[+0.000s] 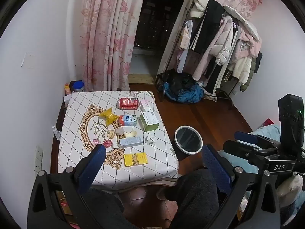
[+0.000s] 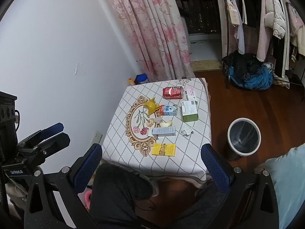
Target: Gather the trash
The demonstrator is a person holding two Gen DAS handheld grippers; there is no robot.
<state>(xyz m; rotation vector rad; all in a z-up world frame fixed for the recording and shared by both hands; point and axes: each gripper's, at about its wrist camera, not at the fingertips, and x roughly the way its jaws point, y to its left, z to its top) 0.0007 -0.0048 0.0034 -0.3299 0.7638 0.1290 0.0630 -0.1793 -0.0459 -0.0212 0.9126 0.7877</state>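
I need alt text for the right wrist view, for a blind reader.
An open right gripper faces a small table with a white checked cloth strewn with trash: a red can, cartons, boxes, wrappers. A round lined bin stands on the wooden floor at right.

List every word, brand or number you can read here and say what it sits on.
"DAS": on the black mount of the right hand-held gripper, left wrist view.
"GenRobot.AI", small and only roughly legible: on the mount of the left hand-held gripper, right wrist view.
Red can, milk carton, green box, yellow box, pale blue box: print too small or blurred to read.
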